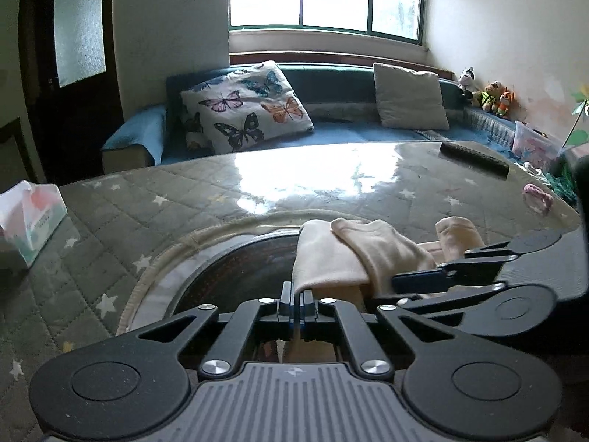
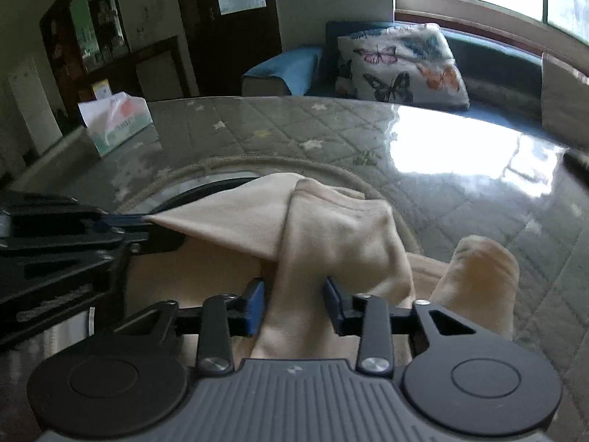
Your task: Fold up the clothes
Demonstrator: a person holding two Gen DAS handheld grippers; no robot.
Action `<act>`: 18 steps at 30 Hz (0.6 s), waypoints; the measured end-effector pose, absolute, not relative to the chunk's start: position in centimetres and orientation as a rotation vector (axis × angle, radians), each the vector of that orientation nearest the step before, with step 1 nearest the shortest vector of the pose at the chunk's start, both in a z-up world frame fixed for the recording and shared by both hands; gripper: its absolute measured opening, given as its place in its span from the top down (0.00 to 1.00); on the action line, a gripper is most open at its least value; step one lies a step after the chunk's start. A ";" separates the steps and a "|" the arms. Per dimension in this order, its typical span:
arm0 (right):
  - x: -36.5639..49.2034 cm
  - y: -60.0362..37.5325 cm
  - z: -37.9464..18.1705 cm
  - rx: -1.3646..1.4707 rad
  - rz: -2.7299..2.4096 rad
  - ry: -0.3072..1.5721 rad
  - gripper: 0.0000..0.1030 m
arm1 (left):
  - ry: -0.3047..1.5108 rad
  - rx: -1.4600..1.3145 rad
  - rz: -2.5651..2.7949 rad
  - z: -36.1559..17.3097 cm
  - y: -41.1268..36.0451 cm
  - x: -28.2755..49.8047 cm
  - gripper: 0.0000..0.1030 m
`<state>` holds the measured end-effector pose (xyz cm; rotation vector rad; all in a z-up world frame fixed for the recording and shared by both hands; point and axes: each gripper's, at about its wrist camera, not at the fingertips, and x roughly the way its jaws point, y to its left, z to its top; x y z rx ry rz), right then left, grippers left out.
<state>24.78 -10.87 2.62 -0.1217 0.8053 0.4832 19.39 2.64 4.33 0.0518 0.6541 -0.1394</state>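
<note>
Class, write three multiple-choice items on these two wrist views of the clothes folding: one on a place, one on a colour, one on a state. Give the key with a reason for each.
1. Where is the tissue box?
A. On the quilted table, far left
B. On the sofa
C. On the windowsill

2. What colour is the garment?
A. Navy
B. Cream
C. Red

3. How is the left gripper?
A. Wide open, empty
B. Out of view
C. Shut on an edge of the garment

Key: 1 A, the box stands on the table at the left edge of the left wrist view. 2 B, the cloth is pale cream in both views. 3 C, its jaws meet on a cloth corner, while the right gripper clamps a thick bunch of the garment.
</note>
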 end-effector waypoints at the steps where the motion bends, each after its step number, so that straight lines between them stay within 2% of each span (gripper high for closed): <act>1: 24.7 -10.7 2.6 -0.137 0.475 0.797 0.85 | 0.652 0.051 -0.134 4.4 2.7 19.3 0.97; 3: 24.4 -10.9 2.8 -0.143 0.464 0.786 0.93 | 0.647 0.046 -0.124 4.6 3.0 19.1 0.97; 5: 24.1 -11.6 3.3 -0.127 0.451 0.770 0.94 | 0.645 0.042 -0.114 4.9 3.1 18.7 0.97; 18: 18.7 -23.6 10.0 -0.046 0.236 0.601 0.95 | 0.591 -0.001 0.015 8.1 6.5 13.1 0.97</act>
